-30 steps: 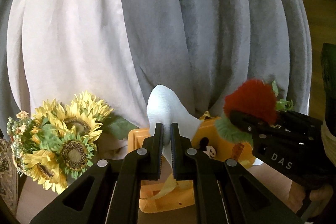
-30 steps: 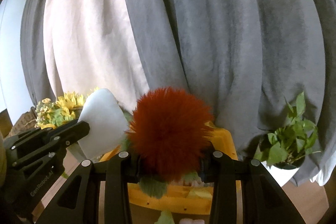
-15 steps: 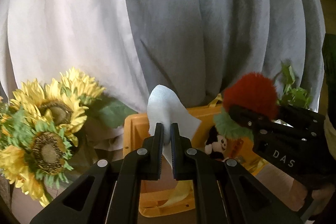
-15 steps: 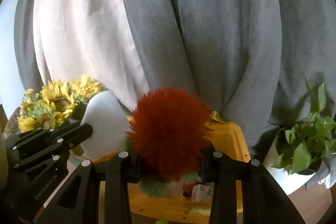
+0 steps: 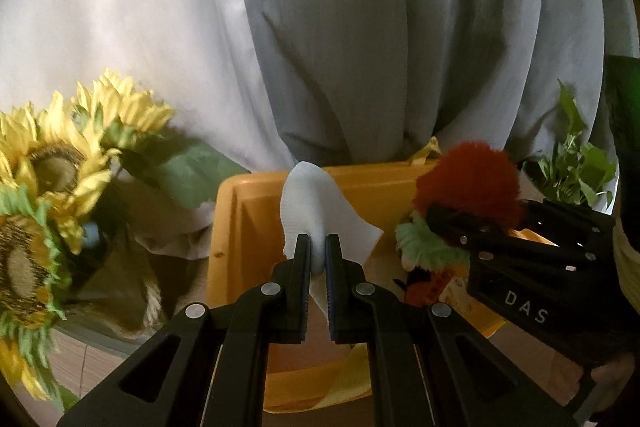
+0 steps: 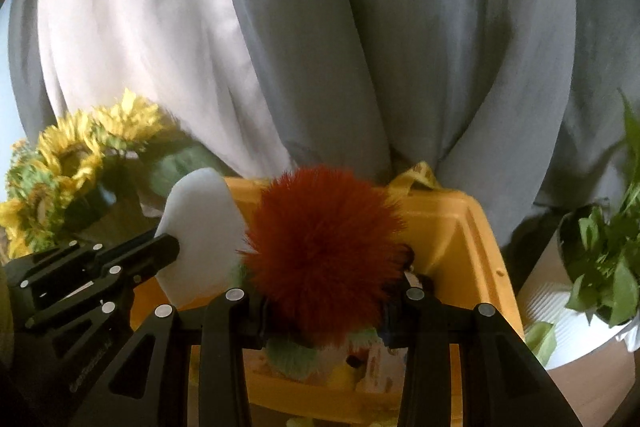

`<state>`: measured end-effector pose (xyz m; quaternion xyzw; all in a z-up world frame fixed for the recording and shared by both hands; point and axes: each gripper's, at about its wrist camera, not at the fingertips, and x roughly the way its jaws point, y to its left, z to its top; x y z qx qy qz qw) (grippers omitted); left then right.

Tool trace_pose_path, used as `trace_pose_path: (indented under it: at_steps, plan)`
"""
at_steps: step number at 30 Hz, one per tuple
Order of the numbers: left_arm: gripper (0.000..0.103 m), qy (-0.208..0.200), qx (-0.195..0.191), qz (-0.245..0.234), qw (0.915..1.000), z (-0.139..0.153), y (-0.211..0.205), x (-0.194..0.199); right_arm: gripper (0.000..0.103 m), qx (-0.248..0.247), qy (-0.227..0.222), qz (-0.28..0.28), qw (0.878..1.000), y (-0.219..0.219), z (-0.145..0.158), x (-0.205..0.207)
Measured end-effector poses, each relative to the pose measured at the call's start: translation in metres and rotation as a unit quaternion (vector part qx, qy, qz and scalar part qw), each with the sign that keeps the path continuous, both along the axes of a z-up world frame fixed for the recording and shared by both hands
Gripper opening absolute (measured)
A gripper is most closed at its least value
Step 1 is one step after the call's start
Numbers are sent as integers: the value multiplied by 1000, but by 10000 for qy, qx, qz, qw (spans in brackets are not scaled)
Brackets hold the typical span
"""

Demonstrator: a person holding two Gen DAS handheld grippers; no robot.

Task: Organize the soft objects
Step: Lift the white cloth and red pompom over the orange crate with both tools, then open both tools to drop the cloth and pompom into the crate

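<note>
A: Where's the white sock [image 5: 316, 203]?
B: Pinched tight in the left gripper [image 5: 317, 247], above the yellow bin [image 5: 240, 227].
A: And the red fluffy toy [image 6: 324, 247]?
B: Clamped between the right gripper's [image 6: 324, 311] fingers, over the same bin, beside the sock.

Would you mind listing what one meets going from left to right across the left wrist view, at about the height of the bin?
sunflowers → yellow bin → white cloth held in the left gripper → red fluffy toy held in the right gripper → green potted plant
</note>
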<state>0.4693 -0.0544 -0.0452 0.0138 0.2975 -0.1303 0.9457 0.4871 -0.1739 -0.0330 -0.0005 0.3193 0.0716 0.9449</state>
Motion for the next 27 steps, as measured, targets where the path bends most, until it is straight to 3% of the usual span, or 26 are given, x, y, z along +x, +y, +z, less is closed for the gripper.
trace_pose_path:
  at_steps: [7, 11, 17, 27]
  plan:
    - [10, 121, 79, -35, 9999, -9, -4, 5, 41, -25, 307, -70, 9995, -4, -13, 7]
    - [21, 142, 94, -30, 9999, -10, -5, 5, 55, 40, 401, -113, 9991, -8, -15, 8]
    - [29, 27, 147, 13, 9999, -4, -6, -2, 63, -18, 292, -279, 9992, -13, -10, 4]
    - [33, -291, 40, 21, 9996, 24, -3, -39, 63, -1, -94, -519, 9986, -23, 17, -32]
